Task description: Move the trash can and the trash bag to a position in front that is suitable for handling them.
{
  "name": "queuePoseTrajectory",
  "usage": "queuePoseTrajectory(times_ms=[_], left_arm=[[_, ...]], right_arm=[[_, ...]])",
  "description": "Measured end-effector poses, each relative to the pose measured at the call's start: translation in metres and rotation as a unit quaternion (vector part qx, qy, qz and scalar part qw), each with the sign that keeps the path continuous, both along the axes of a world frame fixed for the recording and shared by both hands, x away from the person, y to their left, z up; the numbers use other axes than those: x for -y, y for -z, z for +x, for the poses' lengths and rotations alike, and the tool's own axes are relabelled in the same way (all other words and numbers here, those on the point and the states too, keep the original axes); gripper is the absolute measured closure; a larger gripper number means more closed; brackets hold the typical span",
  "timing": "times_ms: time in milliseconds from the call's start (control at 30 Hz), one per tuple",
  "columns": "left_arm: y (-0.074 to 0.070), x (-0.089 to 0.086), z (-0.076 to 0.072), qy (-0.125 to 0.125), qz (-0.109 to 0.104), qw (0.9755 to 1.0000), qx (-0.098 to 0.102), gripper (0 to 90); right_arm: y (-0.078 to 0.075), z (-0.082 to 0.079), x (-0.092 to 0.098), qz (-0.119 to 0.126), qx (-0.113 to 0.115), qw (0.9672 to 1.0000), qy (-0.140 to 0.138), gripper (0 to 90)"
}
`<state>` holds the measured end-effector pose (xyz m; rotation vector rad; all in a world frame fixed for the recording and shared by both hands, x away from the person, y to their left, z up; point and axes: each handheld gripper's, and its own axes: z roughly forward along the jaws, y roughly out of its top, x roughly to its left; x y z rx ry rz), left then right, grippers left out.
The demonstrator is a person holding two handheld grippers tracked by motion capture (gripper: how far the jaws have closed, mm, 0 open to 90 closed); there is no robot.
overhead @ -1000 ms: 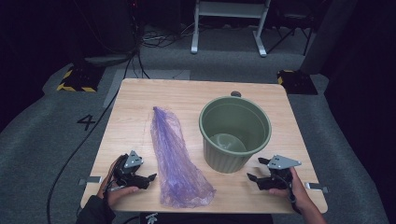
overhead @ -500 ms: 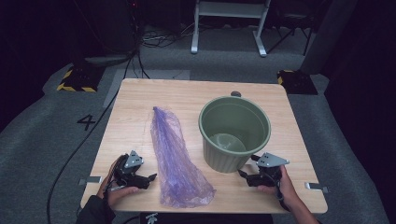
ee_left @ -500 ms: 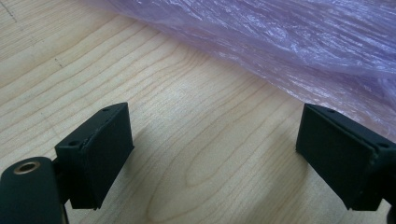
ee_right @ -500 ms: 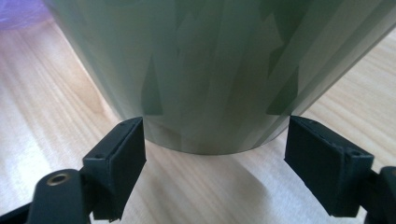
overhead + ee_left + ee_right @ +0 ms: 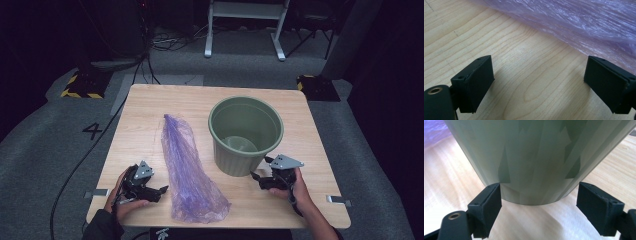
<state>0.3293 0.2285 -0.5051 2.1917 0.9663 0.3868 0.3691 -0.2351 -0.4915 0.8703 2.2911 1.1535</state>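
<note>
Two claws on a light wooden bench [image 5: 150, 115]: left claw [image 5: 161, 190] spread wide, empty, just beside the crumpled purple plastic bag [image 5: 187, 167] lying flat left of centre; right claw [image 5: 256, 176] spread, empty, at the foot of the upright sage-green plastic bucket [image 5: 245, 132] standing right of centre.

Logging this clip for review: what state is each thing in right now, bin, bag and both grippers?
Green bin: upright on the table, open top, looks empty.
Purple plastic bag: lying flat and crumpled, left of the bin, not held.
Left gripper: open, low over bare wood beside the bag.
Right gripper: open, facing the bin's base, holding nothing.
</note>
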Motion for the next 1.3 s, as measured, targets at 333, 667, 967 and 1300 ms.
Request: queuePoseTrajectory(times_ms=[333,667,967,1300], left_arm=[[0.0,0.004,0.0,-0.013,0.004,0.9999,-0.002,6.9],[0.0,0.007,0.0,-0.019,0.004,0.9998,-0.004,4.0],[0.001,0.011,0.0,-0.019,0.005,0.9998,-0.007,1.8],[0.0,0.015,-0.005,0.009,0.012,0.9998,0.009,3.2]], right_arm=[[0.002,0.035,-0.01,0.002,-0.009,0.9997,0.022,19.7],[-0.006,0.02,-0.029,0.031,0.001,0.9995,0.009,16.3],[-0.008,0.035,-0.037,0.037,0.006,0.9979,0.053,15.1],[-0.007,0.053,-0.032,0.034,-0.005,0.996,0.083,21.1]])
